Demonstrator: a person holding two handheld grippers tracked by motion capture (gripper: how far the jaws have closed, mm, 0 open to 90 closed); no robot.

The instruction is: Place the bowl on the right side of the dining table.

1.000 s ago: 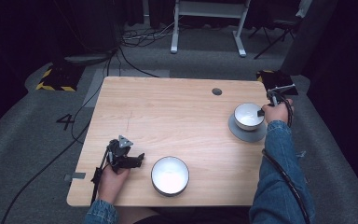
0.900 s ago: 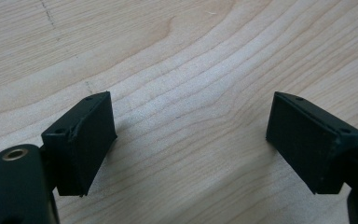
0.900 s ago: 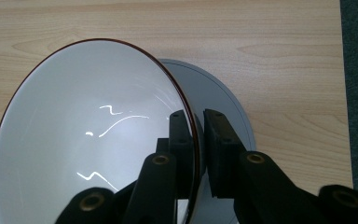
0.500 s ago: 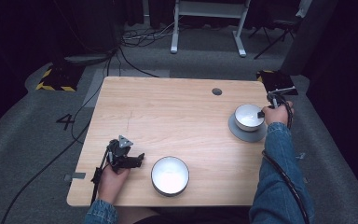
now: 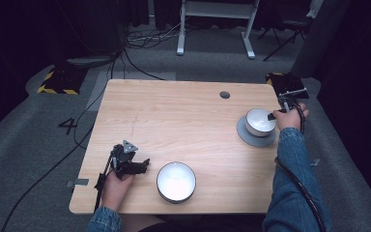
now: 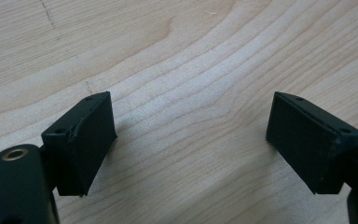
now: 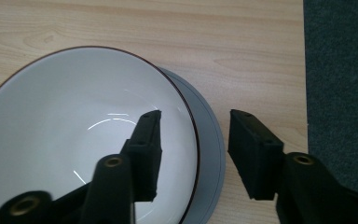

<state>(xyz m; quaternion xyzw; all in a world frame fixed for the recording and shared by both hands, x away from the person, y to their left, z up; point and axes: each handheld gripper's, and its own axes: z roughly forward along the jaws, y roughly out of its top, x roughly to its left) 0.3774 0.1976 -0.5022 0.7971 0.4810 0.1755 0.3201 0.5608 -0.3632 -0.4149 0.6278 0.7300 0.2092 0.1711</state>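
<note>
On the pale wooden table, a white bowl sits on a grey round plate near the right edge. The right gripper straddles its rim, jaws apart (one inside). The left gripper, wide open, hovers over bare wood beside a second white bowl.

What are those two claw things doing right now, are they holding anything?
Left gripper: open, holding nothing, over bare wooden table.
Right gripper: open, jaws either side of the white bowl rim, not clamped; the bowl sits on a grey plate.
</note>
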